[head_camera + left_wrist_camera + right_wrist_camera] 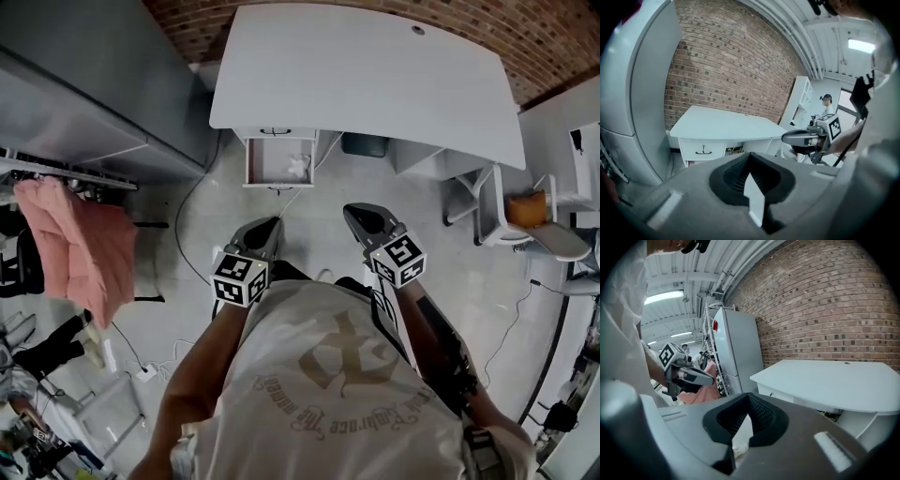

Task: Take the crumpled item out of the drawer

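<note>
Shoving risk
Left tool (266, 232) and right tool (367, 219) are closed, empty; open one before the drawer (251, 161) or you'll push the crumpled item (298, 166) deeper

The drawer (253, 161) stands pulled out from the left end of the white desk (375, 75). It is open at the top, a shallow white box with pale walls and a light grey floor. The crumpled item (298, 166) lies inside it, toward the right-hand wall. It is a small white wad with uneven folds, resting on the drawer's floor and well below the rim.
</note>
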